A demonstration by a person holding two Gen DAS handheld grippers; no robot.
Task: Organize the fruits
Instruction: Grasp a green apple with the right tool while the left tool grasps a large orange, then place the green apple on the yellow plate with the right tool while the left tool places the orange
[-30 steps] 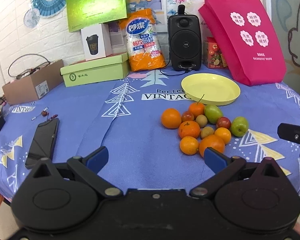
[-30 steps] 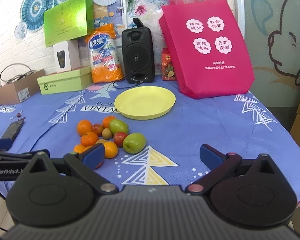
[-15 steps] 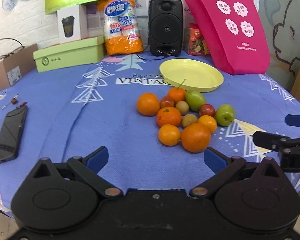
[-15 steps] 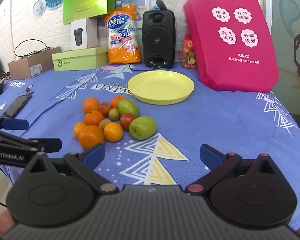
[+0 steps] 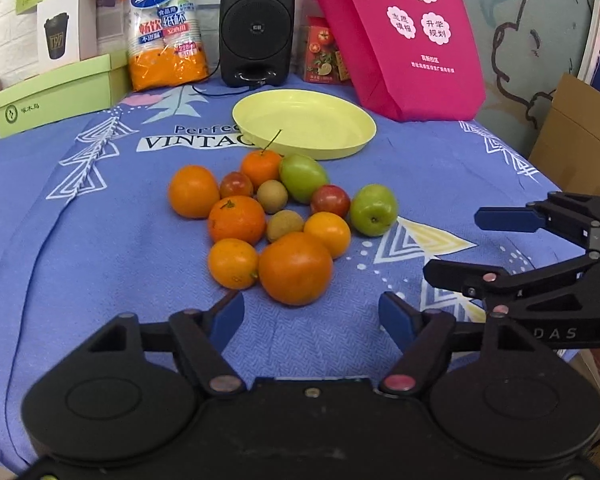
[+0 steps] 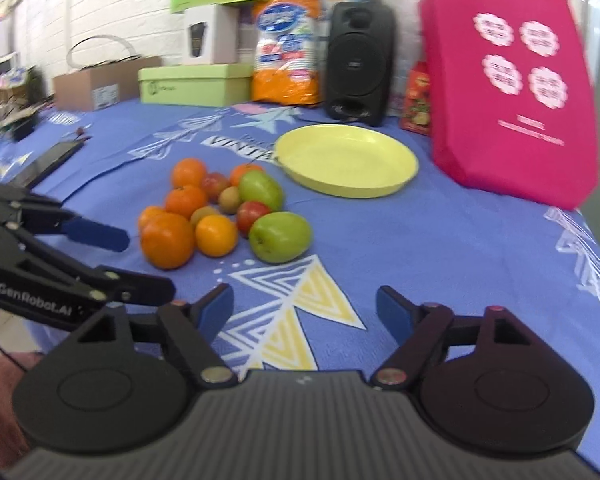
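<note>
— What's sitting on the cloth?
— Six oranges (image 5: 295, 267), two green fruits (image 5: 373, 209), two red ones (image 5: 329, 200), two small brown ones (image 5: 285, 225).
— Plates?
— One yellow plate (image 5: 352, 142).

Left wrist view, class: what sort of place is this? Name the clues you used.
Probably a classroom or activity room, not a kitchen: a cartoon mural on the wall, a pink tote bag and a speaker behind a cloth-covered table holding fruit.
</note>
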